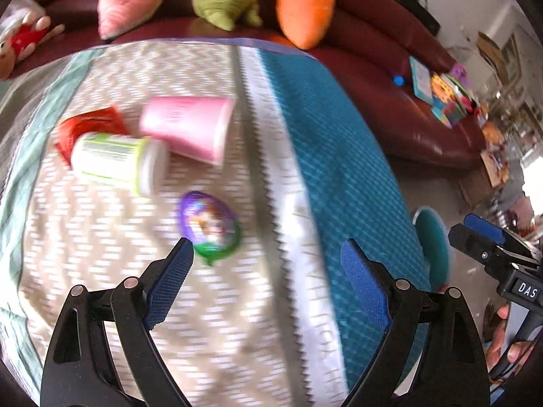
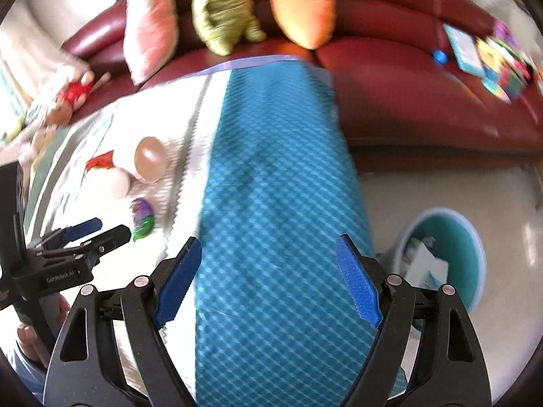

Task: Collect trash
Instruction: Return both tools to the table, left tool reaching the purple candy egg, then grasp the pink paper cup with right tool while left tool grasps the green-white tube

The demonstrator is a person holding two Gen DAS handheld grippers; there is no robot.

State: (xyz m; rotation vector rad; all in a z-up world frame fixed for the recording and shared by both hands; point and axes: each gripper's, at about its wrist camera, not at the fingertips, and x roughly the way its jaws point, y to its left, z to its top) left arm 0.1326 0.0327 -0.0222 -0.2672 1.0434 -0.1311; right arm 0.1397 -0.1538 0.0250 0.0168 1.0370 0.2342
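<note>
Overhead, both grippers gape empty above quilted table (image 1: 339, 169), maroon sofa (image 1: 390, 78) behind.

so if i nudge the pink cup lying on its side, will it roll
Probably: the pink cup lies on its side, and its taper would curve its path. It looks light and thin, so squeezing may dent it. The white bottle touching it might block it.
</note>
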